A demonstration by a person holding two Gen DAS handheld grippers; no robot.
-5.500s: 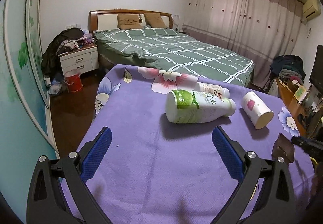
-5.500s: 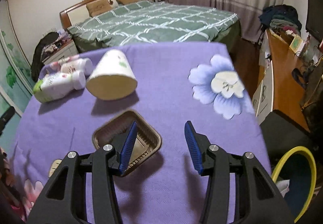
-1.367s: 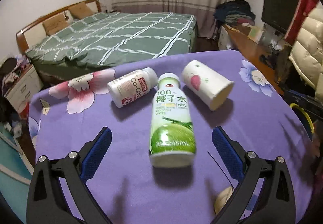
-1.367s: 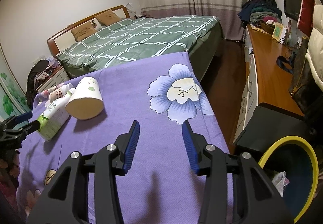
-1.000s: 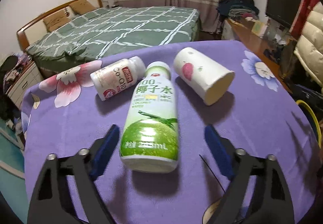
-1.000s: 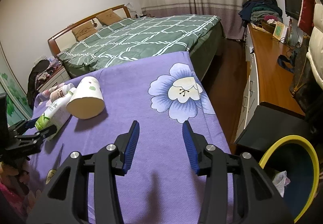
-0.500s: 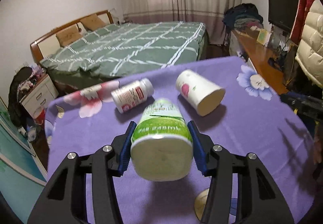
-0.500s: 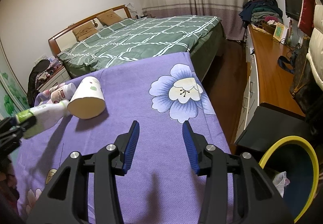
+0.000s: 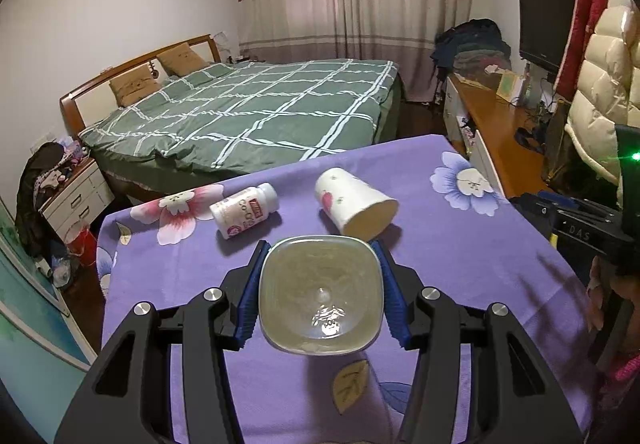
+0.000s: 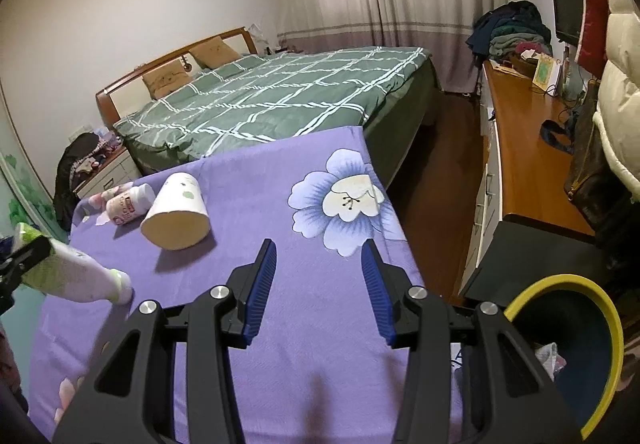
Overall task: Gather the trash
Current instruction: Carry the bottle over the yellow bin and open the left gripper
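My left gripper (image 9: 320,276) is shut on the green-and-white coconut water bottle (image 9: 319,300), whose base faces the camera; it is lifted above the purple flowered table (image 9: 460,244). In the right wrist view the bottle (image 10: 76,276) hangs tilted at the left edge, cap down. A small white supplement bottle (image 9: 244,209) and a white paper cup (image 9: 354,205) lie on their sides on the table. My right gripper (image 10: 318,284) is open and empty above the table's right part. A yellow-rimmed trash bin (image 10: 572,348) stands on the floor at lower right.
A bed with a green checked cover (image 9: 248,115) stands beyond the table. A wooden desk (image 10: 528,147) with clutter runs along the right wall. A nightstand (image 9: 76,191) is at the left. A strip of wooden floor (image 10: 436,179) lies between table and desk.
My left gripper closed on the coconut water bottle and lifted it off the table, tipping it so its base faces the camera. The right gripper has stayed still.
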